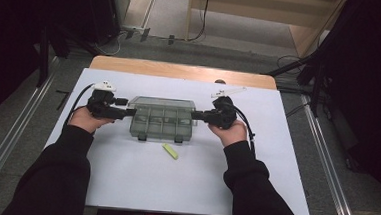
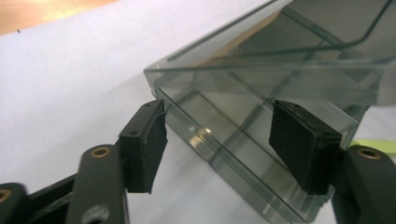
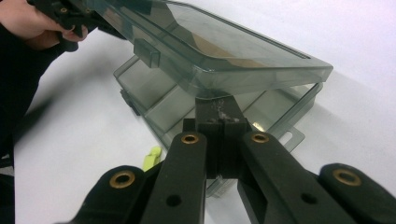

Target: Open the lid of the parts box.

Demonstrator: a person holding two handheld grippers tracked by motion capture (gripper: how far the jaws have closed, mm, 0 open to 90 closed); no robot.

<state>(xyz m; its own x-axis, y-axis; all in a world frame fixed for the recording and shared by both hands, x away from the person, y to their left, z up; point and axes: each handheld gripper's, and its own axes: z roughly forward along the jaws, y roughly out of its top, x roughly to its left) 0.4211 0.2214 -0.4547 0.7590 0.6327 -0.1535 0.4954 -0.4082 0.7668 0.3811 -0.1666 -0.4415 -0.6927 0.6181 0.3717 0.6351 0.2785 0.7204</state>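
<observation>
Two tongs at clear compartment box (image 1: 162,120), centre of white tabletop (image 1: 123,183). Left tongs (image 1: 129,112) at box's 9 o'clock end, jaws spread wide, straddling the base wall, not clamped. Right tongs (image 1: 196,115) at 3 o'clock end, pressed together just under raised lid (image 3: 210,46). Lid partly lifted, hinged up, not fully open. Compartments look empty. Yellow-green piece (image 1: 170,151) loose on tabletop at box's 6 o'clock, likely yet to be handled.

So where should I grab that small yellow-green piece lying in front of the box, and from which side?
Grip the yellow-green piece across its narrow width, near its middle, coming straight down from above. It is a short, slim bar lying flat and slanted on the white table, apart from the clear compartment box, so its long sides look free. The right tool is probably nearer.
</observation>
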